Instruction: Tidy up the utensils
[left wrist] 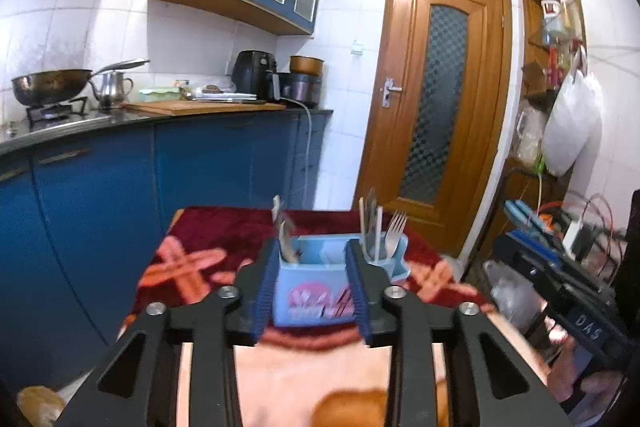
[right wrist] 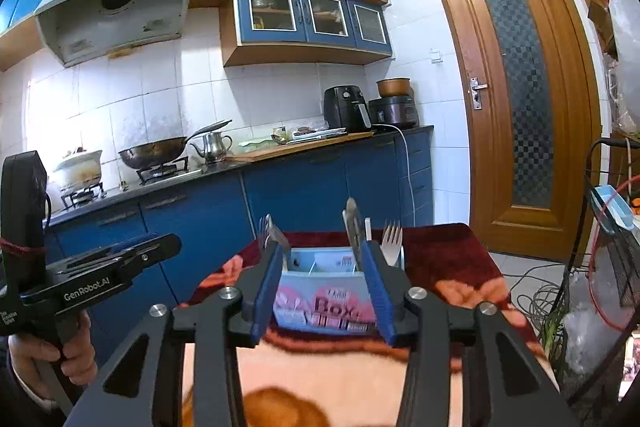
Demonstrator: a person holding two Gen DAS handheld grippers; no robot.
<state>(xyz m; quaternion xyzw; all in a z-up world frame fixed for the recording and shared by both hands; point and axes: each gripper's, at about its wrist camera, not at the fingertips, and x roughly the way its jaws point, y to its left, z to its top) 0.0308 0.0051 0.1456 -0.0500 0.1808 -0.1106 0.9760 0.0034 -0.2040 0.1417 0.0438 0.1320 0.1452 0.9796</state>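
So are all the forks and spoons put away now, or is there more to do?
Looks nearly finished. Done: the fork and other utensils stand upright in the blue holder on the red cloth. In hand: nothing; the left gripper and right gripper are both open and empty. Left: no loose utensils show on the cloth.

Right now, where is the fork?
In both wrist views the fork stands tines-up in the right end of the blue utensil box on the red cloth.
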